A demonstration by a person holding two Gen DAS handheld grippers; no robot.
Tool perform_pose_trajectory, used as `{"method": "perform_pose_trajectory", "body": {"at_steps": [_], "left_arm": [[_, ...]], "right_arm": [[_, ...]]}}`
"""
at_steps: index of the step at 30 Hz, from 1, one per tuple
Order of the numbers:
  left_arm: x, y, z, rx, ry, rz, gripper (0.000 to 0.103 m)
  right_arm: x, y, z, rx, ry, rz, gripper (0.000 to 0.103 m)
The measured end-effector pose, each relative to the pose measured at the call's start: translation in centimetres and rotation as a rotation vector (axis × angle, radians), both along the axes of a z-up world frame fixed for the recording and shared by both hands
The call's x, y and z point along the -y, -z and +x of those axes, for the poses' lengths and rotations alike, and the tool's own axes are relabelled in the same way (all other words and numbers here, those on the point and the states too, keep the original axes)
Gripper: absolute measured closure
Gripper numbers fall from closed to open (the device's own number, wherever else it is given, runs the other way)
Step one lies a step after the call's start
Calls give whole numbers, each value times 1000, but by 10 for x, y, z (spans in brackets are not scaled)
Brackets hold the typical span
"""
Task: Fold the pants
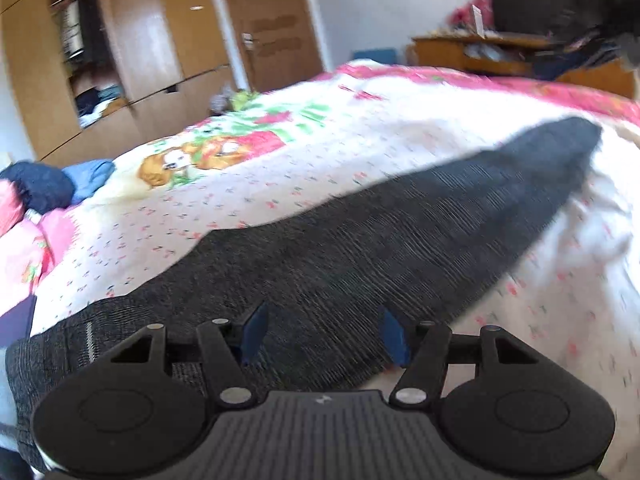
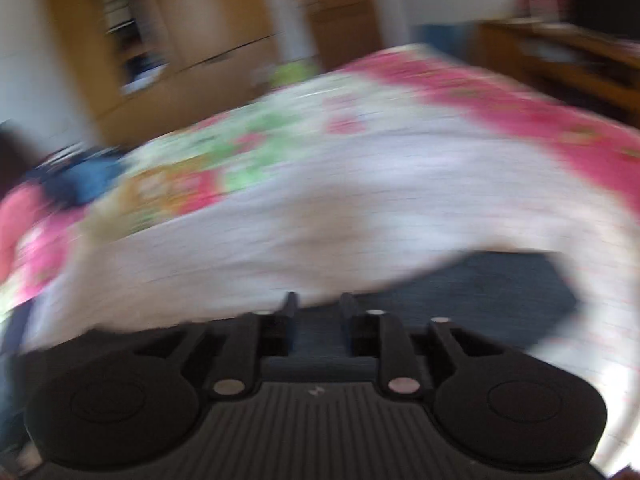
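Grey knit pants [image 1: 360, 232] lie stretched out flat across the bed [image 1: 280, 184], over its white flowered sheet. Left gripper [image 1: 324, 336] hovers above the waist end, its blue fingers [image 1: 256, 332] spread wide with nothing between them. Right gripper [image 2: 316, 312] shows in a blurred view near the pants [image 2: 480, 292], fingers a little apart, gripping nothing that I can see
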State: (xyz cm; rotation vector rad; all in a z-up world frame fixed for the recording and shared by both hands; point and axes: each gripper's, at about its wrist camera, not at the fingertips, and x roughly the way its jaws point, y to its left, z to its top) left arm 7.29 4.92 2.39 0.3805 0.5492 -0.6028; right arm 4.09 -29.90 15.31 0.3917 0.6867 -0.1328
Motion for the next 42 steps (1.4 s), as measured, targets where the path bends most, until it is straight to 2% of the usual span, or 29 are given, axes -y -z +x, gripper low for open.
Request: {"method": "perform_pose_trajectory", "body": {"at_steps": [2, 4, 6, 8, 10, 12, 13, 17, 21, 23, 26, 29, 30, 33, 38, 39, 40, 41, 42], "left_arm": [[-5, 3, 10, -8, -64, -13, 30], [-8, 10, 16, -11, -130, -14, 30], [-12, 17, 22, -20, -185, -9, 30], [-13, 24, 25, -29, -212, 2, 30], [-16, 25, 28, -38, -214, -12, 30], [-19, 25, 33, -42, -210, -29, 30], [-20, 26, 35, -50, -204, -32, 30], [-22, 28, 41, -66, -197, -49, 30], [-21, 34, 49, -93, -210, -32, 27], [-18, 36, 51, -101, -213, -18, 26], [-13, 36, 50, -79, -217, 18, 24], [-7, 34, 49, -57, -224, 47, 23], [-6, 32, 47, -49, -230, 54, 23], [1, 24, 35, -38, -226, 55, 24], [29, 13, 11, -1, -173, 64, 24], [38, 13, 9, -4, -158, 72, 24], [46, 14, 5, -11, -144, 81, 24], [57, 15, 4, -22, -123, 92, 24], [67, 15, 2, -26, -103, 101, 24]], "right_arm": [[-40, 20, 65, 4, -234, 140, 64], [-89, 49, 135, -59, -419, 214, 64], [-126, 78, 190, -97, -535, 235, 64], [-156, 97, 227, -153, -632, 262, 64], [-176, 112, 243, -212, -686, 248, 63], [-189, 116, 244, -215, -729, 177, 76], [-194, 114, 240, -221, -738, 144, 93], [-194, 98, 234, -179, -738, 136, 99], [-189, 100, 256, -136, -614, 120, 103], [-180, 106, 264, -148, -528, 114, 102], [-167, 95, 243, -102, -492, 95, 100], [-118, 73, 189, -24, -380, 182, 96], [-95, 69, 162, -2, -333, 219, 96], [-24, 65, 71, 32, -126, 239, 93], [90, 78, -85, 62, 328, 248, 82], [108, 82, -108, 78, 403, 262, 81], [123, 89, -124, 89, 467, 282, 75], [138, 97, -137, 99, 520, 314, 69], [150, 107, -143, 116, 543, 358, 69]]}}
